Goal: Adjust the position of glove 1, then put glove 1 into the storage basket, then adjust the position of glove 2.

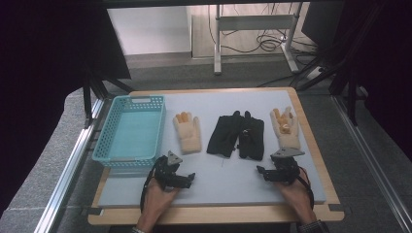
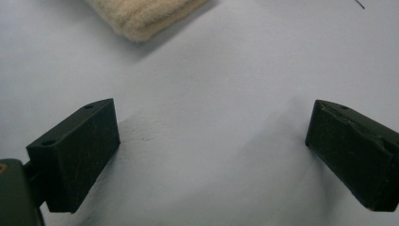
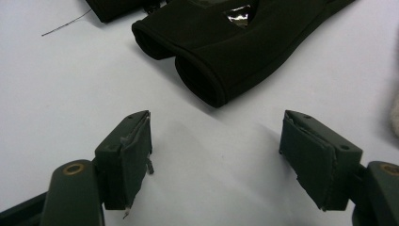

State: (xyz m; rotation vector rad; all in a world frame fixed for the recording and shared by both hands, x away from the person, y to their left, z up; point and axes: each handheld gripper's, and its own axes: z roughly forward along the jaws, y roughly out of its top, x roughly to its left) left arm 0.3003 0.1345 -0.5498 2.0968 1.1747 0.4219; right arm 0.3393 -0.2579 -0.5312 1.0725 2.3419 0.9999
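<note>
On grey mat (image 1: 214,179) | black gloves (image 1: 237,136) | silver patch (image 3: 236,12), writing unreadable

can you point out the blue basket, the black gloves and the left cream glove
blue basket (image 1: 112,158): high view, on its near rim.
black gloves (image 1: 236,136): high view, middle of the pair.
left cream glove (image 1: 188,134): high view, on its palm.

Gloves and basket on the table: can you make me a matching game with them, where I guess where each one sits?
Things:
1. basket
2. black gloves
3. cream glove by the basket
4. other cream glove

Places:
a. middle of the table
b. far left
c. far right
d. between the basket and the black gloves

Pairs: 1-b, 2-a, 3-d, 4-c
</note>
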